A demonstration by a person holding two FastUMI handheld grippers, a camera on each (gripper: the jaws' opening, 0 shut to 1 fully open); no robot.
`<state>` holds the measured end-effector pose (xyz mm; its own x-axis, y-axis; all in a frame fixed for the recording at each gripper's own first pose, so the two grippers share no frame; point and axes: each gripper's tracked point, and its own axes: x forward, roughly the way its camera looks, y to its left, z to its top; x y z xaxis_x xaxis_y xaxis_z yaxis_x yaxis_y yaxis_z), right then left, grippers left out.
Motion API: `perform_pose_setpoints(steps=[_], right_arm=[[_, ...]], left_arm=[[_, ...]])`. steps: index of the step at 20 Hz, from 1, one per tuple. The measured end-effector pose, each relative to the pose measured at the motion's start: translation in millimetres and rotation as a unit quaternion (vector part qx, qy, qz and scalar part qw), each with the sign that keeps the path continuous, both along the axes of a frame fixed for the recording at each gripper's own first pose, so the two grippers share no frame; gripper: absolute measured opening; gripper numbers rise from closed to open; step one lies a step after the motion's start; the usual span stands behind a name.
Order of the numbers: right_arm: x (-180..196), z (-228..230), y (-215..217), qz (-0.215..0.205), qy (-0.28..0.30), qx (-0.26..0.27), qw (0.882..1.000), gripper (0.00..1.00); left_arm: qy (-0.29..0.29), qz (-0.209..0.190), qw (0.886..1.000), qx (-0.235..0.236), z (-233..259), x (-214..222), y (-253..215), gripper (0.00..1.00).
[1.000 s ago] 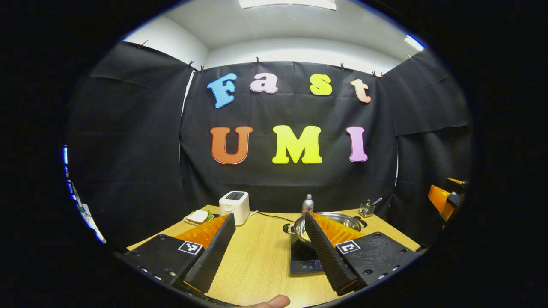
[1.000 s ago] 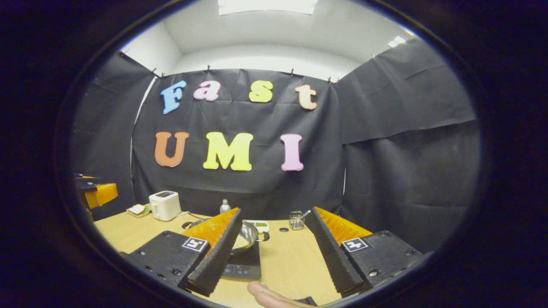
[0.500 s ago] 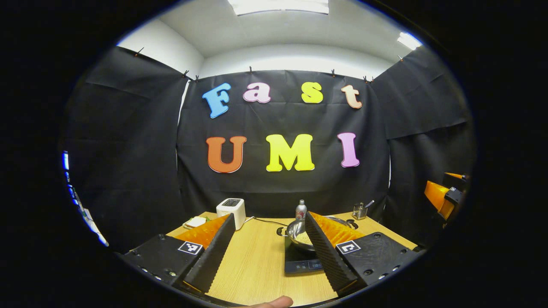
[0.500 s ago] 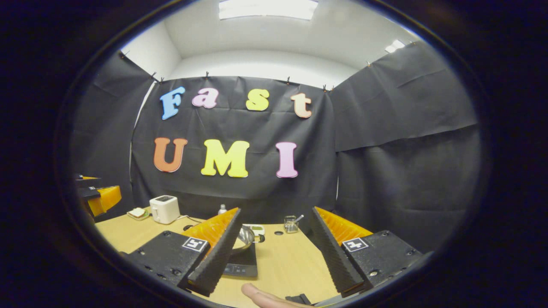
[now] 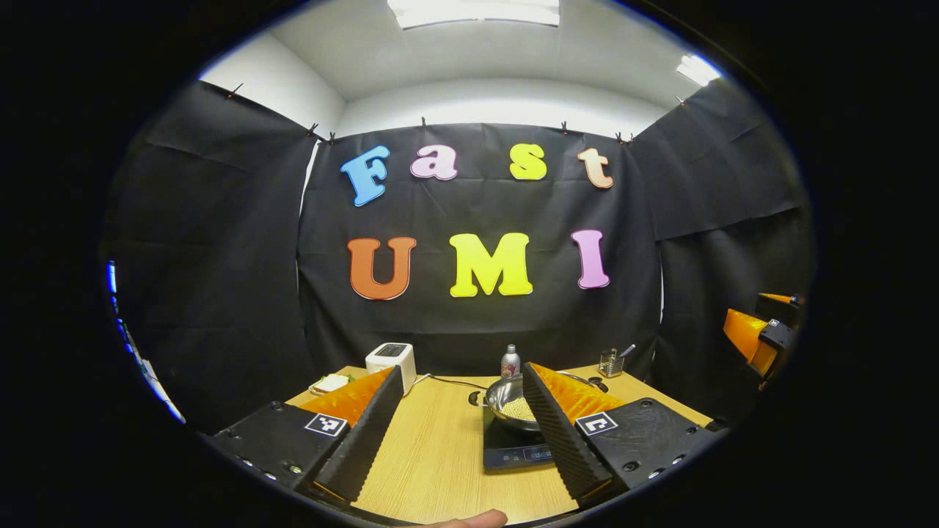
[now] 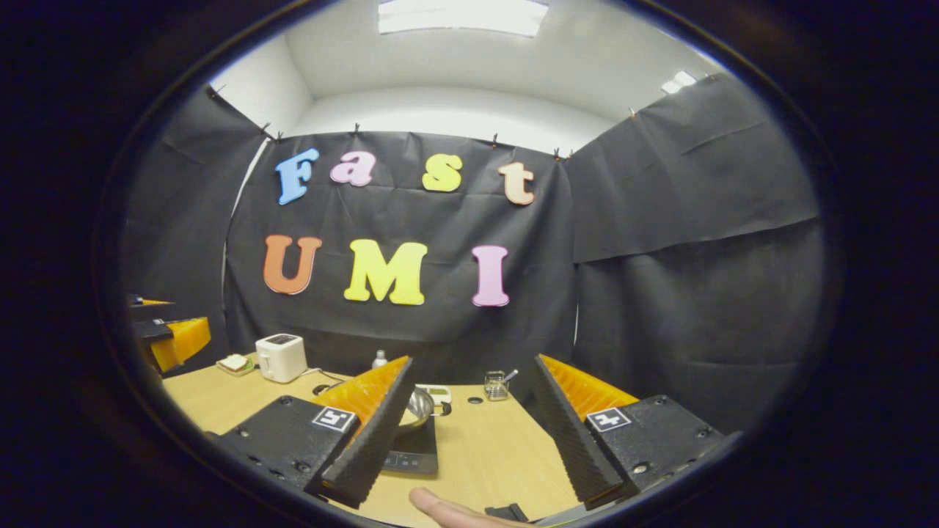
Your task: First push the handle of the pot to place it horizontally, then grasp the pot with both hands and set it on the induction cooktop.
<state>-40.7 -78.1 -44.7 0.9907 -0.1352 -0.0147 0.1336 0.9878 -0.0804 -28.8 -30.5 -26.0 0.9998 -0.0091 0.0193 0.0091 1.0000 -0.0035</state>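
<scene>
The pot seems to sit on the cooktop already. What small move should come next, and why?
Probably just draw both grippers a little further back and stop. The pot rests on the cooktop, and the left gripper and right gripper have open jaws that hold nothing, well clear of it.

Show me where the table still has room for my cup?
Bare wood lies between the toaster and the cooktop, running toward the near edge of the table. In the right gripper view, more bare wood sits right of the cooktop, in front of the small glass jar. It is crowded where the pot sits on the cooktop, with the bottle behind.
</scene>
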Motion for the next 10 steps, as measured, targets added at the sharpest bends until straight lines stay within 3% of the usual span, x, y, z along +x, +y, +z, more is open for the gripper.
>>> perform_pose_setpoints(steps=[10], right_arm=[[-8.1,-1.6,5.9,0.019,0.0,0.008,1.0,0.99]], left_arm=[[-0.002,0.0,1.0,0.005,-2.1,-2.8,1.7,0.97]])
